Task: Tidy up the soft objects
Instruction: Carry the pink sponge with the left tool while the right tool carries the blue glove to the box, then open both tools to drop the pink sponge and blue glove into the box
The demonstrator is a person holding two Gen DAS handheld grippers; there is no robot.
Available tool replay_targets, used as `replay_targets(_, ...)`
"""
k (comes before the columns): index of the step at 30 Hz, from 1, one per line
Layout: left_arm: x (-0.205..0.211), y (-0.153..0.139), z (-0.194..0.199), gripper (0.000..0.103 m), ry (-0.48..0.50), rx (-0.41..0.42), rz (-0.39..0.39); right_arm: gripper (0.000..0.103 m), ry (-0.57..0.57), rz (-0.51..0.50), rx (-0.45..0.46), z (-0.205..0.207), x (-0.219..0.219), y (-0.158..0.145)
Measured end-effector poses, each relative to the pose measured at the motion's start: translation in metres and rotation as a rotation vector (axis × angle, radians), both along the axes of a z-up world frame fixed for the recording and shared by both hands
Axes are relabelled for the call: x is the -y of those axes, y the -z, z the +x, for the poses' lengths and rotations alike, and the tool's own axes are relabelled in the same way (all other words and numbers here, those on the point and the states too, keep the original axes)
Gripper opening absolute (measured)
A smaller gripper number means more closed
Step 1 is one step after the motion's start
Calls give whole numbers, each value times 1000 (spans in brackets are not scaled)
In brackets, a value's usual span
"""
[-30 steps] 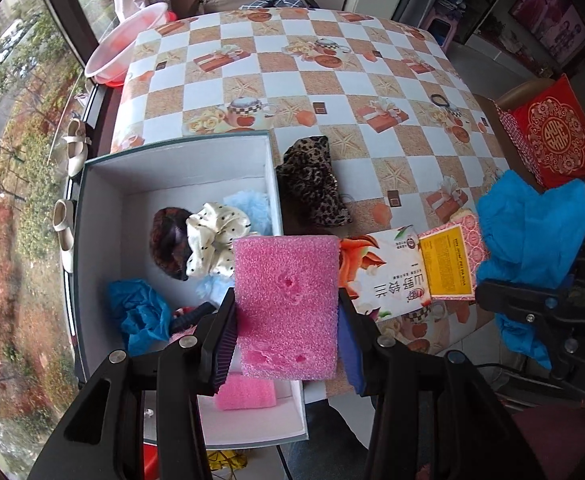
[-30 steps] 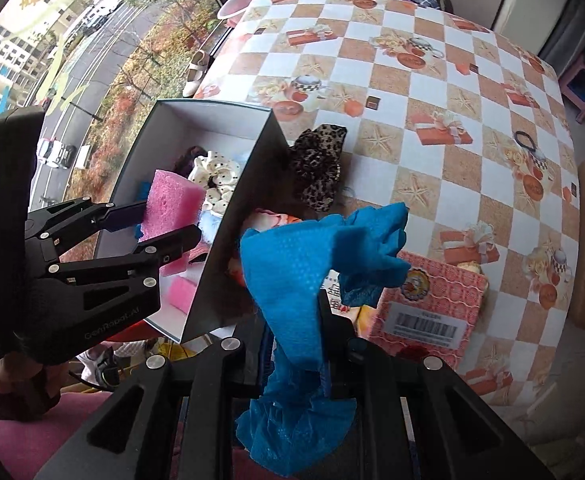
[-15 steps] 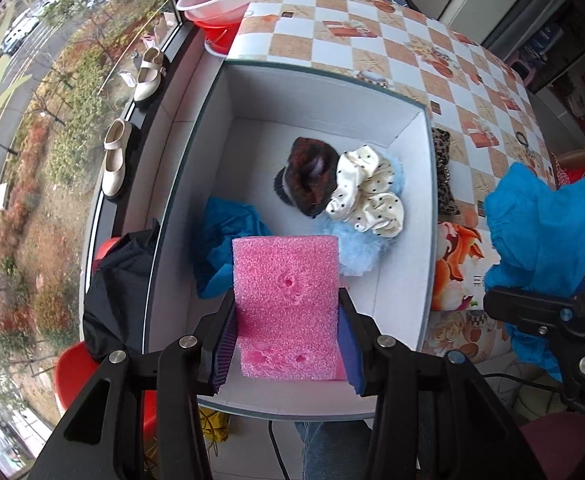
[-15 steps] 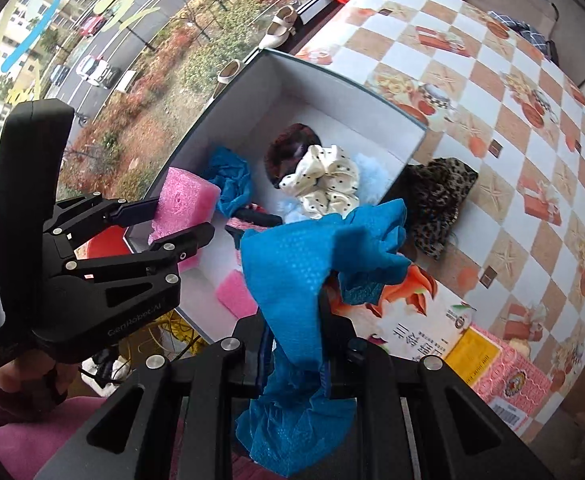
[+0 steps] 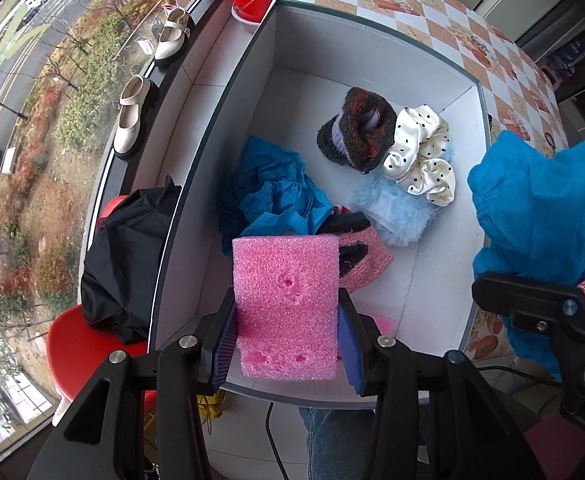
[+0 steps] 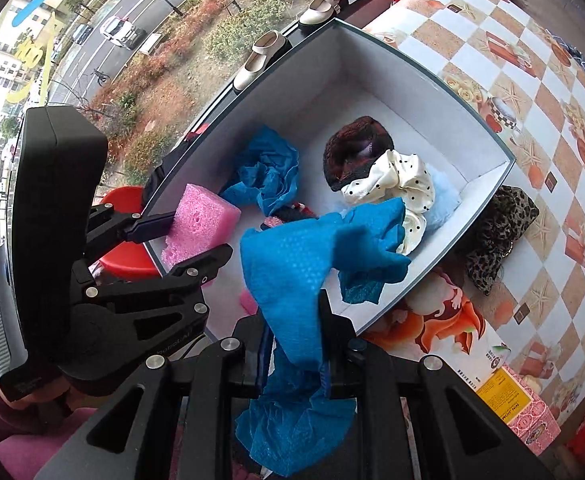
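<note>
Covering the tabletop (image 6: 504,60) is a checkered orange-and-white cloth printed with gifts and starfish, and on it by the window stands a large white open cardboard box (image 5: 372,56). Inside the box lie a crumpled blue cloth (image 5: 270,192), a fluffy pale-blue pom (image 5: 392,212), a cream satin scrunchie with black dots (image 5: 420,156) and a dark red-and-black knitted piece (image 5: 356,128), the scrunchie resting against the knit and over the pom. Outside, just beside the box's wall, lies a leopard-print scrunchie (image 6: 496,232). The left tool (image 5: 286,338) is over the near part of the box, its jaws clamped on a rectangular pink foam sponge (image 5: 286,304) that stands upright between them. The right tool (image 6: 294,354), jaws tightly closed, pinches a blue textured cloth (image 6: 312,268) that hangs over the box's near edge.
</note>
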State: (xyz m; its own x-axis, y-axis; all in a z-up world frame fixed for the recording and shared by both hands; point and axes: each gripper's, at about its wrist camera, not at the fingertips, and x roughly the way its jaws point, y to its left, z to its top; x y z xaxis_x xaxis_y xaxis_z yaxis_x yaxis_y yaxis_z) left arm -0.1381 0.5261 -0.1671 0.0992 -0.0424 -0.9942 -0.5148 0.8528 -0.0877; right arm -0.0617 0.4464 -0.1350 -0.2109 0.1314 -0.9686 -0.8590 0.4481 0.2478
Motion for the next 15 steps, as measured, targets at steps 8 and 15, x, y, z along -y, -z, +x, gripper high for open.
replay_targets(8,1,4,3,49,2,-12,-6,20,2,-7,-10,2,-4,5)
replay_targets(15,3,4,4,49,10,-10,0,20,2,-6,-17,1,-3,7)
